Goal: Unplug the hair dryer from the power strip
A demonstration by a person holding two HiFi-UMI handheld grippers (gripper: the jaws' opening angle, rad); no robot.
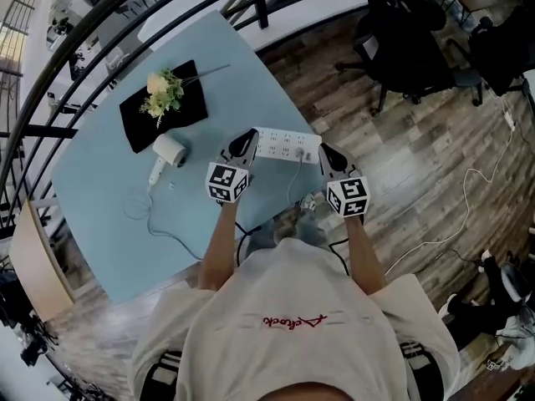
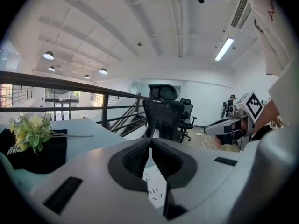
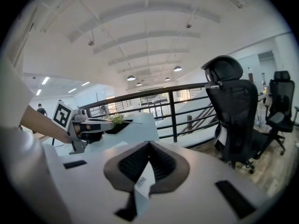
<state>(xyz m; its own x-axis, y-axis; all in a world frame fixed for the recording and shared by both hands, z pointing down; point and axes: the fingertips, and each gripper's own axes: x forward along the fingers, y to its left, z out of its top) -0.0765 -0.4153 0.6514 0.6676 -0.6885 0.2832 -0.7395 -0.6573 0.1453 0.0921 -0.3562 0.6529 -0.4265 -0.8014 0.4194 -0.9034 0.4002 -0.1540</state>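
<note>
A white power strip (image 1: 287, 144) lies on the light blue table (image 1: 100, 190), near its right edge. One plug sits in it, and a thin white cord (image 1: 292, 182) runs from there toward the table's near edge. The white hair dryer (image 1: 170, 152) lies further left, its cord looping on the table (image 1: 136, 204). My left gripper (image 1: 249, 135) hovers at the strip's left end, shut and empty. My right gripper (image 1: 321, 149) is at the strip's right end, also shut and empty. In the gripper views the strip (image 2: 156, 186) (image 3: 144, 181) shows just below the closed jaws (image 2: 150, 141) (image 3: 149, 146).
A black tray (image 1: 138, 128) holding a flower bunch (image 1: 163, 92) sits at the back of the table. A black railing (image 1: 92, 32) runs behind it. Black office chairs (image 1: 401, 48) stand on the wooden floor to the right, where a loose white cable (image 1: 468, 182) lies.
</note>
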